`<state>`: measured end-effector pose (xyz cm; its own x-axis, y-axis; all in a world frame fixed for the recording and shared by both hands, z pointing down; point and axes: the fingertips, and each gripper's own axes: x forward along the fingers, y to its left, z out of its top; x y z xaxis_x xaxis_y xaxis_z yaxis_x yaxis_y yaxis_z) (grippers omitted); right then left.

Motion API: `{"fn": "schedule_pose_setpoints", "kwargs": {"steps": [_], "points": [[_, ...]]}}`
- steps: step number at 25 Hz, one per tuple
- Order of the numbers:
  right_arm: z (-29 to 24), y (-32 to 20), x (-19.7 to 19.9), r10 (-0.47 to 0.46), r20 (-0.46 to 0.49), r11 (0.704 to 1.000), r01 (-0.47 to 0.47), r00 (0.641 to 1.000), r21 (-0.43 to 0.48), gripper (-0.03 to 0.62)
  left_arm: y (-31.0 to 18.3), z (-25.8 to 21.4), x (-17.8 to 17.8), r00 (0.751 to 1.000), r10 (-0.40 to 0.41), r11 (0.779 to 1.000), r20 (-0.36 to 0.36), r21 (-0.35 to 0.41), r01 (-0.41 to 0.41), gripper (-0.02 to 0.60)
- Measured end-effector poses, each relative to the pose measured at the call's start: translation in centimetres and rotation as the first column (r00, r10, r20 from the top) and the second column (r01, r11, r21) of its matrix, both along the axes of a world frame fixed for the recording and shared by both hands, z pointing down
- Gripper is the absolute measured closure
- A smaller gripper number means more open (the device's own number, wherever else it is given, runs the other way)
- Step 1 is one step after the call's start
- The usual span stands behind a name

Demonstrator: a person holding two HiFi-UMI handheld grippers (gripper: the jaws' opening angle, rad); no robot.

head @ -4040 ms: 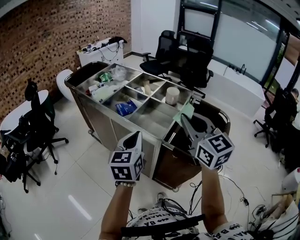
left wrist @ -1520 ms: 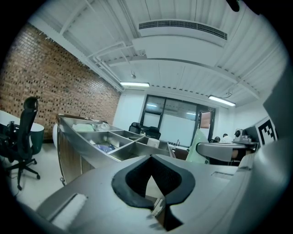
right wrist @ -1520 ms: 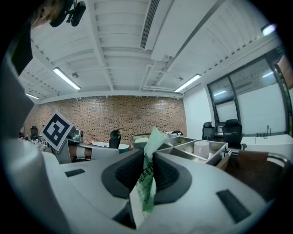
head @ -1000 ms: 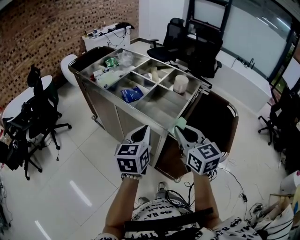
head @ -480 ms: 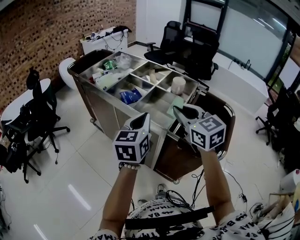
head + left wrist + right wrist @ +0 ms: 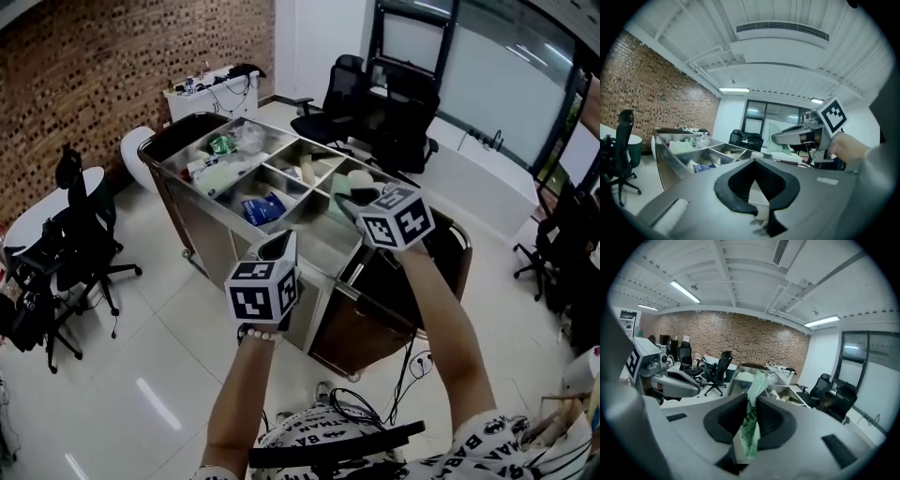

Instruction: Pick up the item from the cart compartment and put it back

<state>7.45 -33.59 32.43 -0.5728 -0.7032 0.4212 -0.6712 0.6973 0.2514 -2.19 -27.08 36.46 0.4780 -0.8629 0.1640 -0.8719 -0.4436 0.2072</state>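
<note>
- Right gripper (image 6: 749,420): jaws pinch a thin, pale-green printed plastic packet (image 6: 751,427), which stands up between the pads. It is held aloft over the far end of the divided stainless-steel cart (image 6: 211,246) and lies in no compartment yet.
- Hazard 1: the film is limp and slick, so a quick swing could let it slide free and fall outside the cart.
- Hazard 2: released high, the light packet may drift into a neighbouring compartment.
- Left gripper (image 6: 757,187): jaws pressed together and empty, hovering near the cart's near rim, which it could knock.
</note>
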Motion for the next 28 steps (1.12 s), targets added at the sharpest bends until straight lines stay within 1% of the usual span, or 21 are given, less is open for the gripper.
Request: {"fn": "schedule_pose_setpoints", "kwargs": {"steps": [4,7,11,13,16,19,22,25,28], "points": [[2.9,-2.5,0.0,-0.025,-0.116,0.997,0.017,0.993,-0.076,0.53,-1.0,0.6,-0.4,1.0,-0.01,1.0,0.012,-0.014,0.01,0.58],[5.5,-3.7,-0.3,-0.071,-0.167,0.987,0.045,0.983,-0.155,0.53,-1.8,1.3,-0.6,1.0,-0.013,1.0,0.014,-0.028,0.014,0.58],[9.4,-5.2,-0.6,-0.134,-0.236,0.961,0.068,0.963,-0.268,0.53,-3.1,2.3,-0.6,1.0,-0.015,0.999,0.011,-0.052,0.016,0.58],[10.9,-6.0,-0.6,-0.165,-0.272,0.948,0.076,0.948,-0.308,0.53,-3.8,2.7,-0.3,1.0,-0.012,0.998,0.015,-0.064,0.013,0.58],[12.5,-6.6,-0.9,-0.219,-0.3,0.927,0.102,0.928,-0.362,0.53,-4.7,3.2,-0.2,1.0,-0.014,0.996,0.017,-0.085,0.015,0.58],[14.4,-6.4,-1.5,-0.297,-0.337,0.894,0.137,0.893,-0.426,0.528,-5.7,3.6,-0.3,1.0,-0.024,0.994,0.018,-0.107,0.026,0.58],[17.0,-5.9,-1.6,-0.372,-0.387,0.859,0.155,0.843,-0.489,0.528,-6.4,4.1,0.0,0.999,-0.028,0.991,0.019,-0.13,0.03,0.58],[19.3,-5.3,-1.6,-0.433,-0.437,0.83,0.159,0.789,-0.535,0.525,-6.8,4.6,0.4,0.999,-0.026,0.987,0.019,-0.157,0.029,0.58],[20.6,-4.8,-1.8,-0.478,-0.457,0.805,0.166,0.751,-0.569,0.522,-7.3,4.8,0.6,1.0,-0.023,0.984,0.021,-0.177,0.026,0.58]]}}
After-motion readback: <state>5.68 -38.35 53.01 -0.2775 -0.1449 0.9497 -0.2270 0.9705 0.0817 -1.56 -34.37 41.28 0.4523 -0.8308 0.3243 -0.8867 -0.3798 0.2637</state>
